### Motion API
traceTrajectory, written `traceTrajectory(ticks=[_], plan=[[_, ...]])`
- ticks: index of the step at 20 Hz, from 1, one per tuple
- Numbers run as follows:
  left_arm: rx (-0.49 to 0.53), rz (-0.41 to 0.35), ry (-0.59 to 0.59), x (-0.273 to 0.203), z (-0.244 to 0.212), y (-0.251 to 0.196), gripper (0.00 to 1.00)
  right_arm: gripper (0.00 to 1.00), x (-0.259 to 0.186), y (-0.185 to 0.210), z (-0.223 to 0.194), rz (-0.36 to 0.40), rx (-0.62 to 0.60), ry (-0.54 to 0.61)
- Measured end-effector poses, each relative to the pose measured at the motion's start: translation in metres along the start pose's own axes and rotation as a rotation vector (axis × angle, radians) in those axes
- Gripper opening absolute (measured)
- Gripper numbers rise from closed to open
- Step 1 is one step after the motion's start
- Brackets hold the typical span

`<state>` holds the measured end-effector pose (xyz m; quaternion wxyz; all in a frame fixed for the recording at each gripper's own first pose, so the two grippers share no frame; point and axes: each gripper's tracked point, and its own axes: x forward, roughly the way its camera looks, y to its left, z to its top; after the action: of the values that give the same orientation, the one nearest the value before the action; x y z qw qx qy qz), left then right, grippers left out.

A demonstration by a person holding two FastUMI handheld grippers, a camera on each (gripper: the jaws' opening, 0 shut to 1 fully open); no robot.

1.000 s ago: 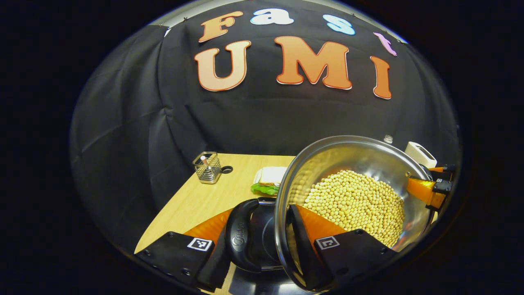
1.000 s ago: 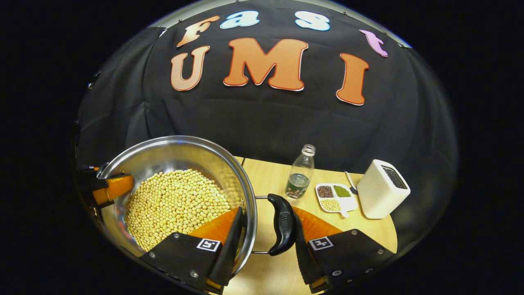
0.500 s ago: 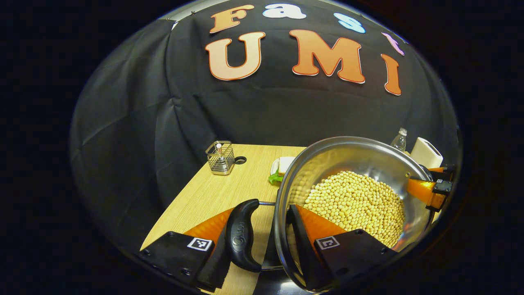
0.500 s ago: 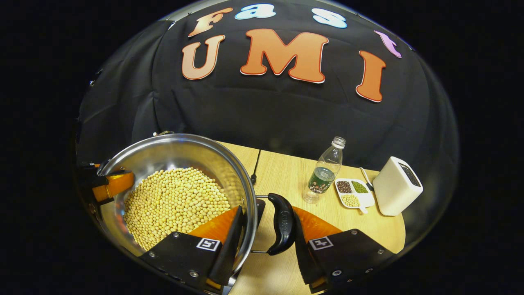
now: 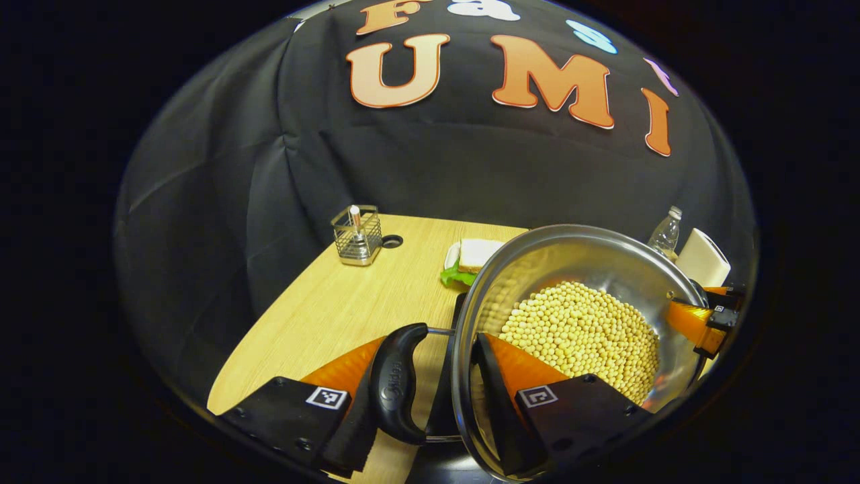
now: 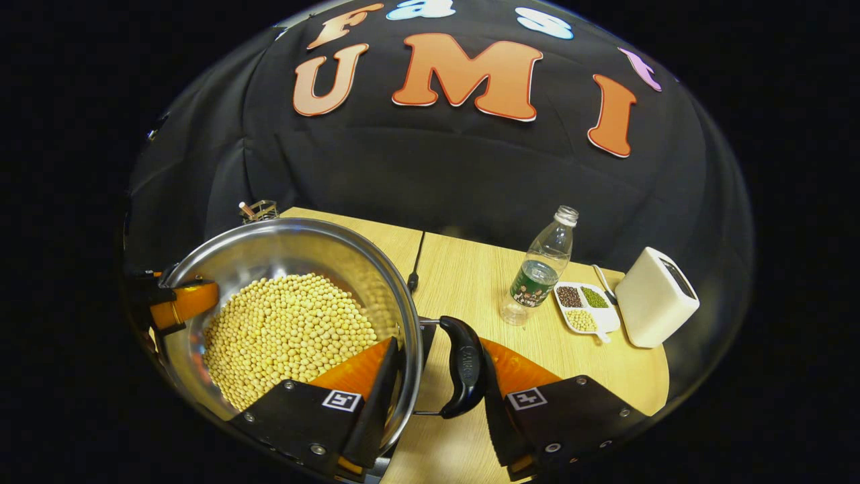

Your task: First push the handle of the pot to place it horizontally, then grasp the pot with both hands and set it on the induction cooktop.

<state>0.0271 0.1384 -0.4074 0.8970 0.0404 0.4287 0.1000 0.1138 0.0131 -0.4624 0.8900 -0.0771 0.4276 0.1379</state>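
A steel pot (image 5: pixel 578 259) full of soybeans (image 5: pixel 584 329) is held between both grippers. My left gripper (image 5: pixel 430 346) is shut on the pot: one finger presses the outside of its black side handle (image 5: pixel 396 383), the other is inside the rim. Across the pot, my right gripper (image 5: pixel 699 323) grips the opposite side. In the right gripper view my right gripper (image 6: pixel 440 349) is shut the same way over the other black handle (image 6: pixel 463 366) and the rim of the pot (image 6: pixel 282 252). The black induction cooktop (image 5: pixel 440 396) shows as a dark slab under the pot. Whether the pot rests on it I cannot tell.
On the wooden table (image 5: pixel 322 316) stand a wire basket (image 5: pixel 356 235) and a sandwich on a plate (image 5: pixel 474 255). To the right are a plastic bottle (image 6: pixel 541 269), a small tray of beans (image 6: pixel 581 306), a white box (image 6: pixel 655 306) and a black cable (image 6: pixel 416 259).
Both grippers have carried the pot along together, holding it the same way. More tabletop shows in both views, and the cooktop's ringed surface has slid out of sight under the pot.
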Motion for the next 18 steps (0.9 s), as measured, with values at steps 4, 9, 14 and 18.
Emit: traceTrajectory(ticks=[4, 9, 14, 18], plan=[[0.006, 0.005, 0.016, 0.013, -0.002, -0.003, 0.75, 0.65, 0.006, 0.002, -0.006, 0.002, 0.01, 0.045], [-0.002, 0.01, 0.046, 0.026, -0.012, -0.004, 0.77, 0.65, 0.013, 0.006, -0.009, 0.005, 0.014, 0.096], [0.003, 0.02, 0.047, 0.029, -0.013, -0.003, 0.75, 0.65, 0.016, 0.007, -0.015, 0.005, 0.029, 0.122], [-0.003, 0.015, 0.047, 0.033, -0.015, -0.002, 0.77, 0.65, 0.016, 0.006, -0.014, -0.001, 0.035, 0.127]])
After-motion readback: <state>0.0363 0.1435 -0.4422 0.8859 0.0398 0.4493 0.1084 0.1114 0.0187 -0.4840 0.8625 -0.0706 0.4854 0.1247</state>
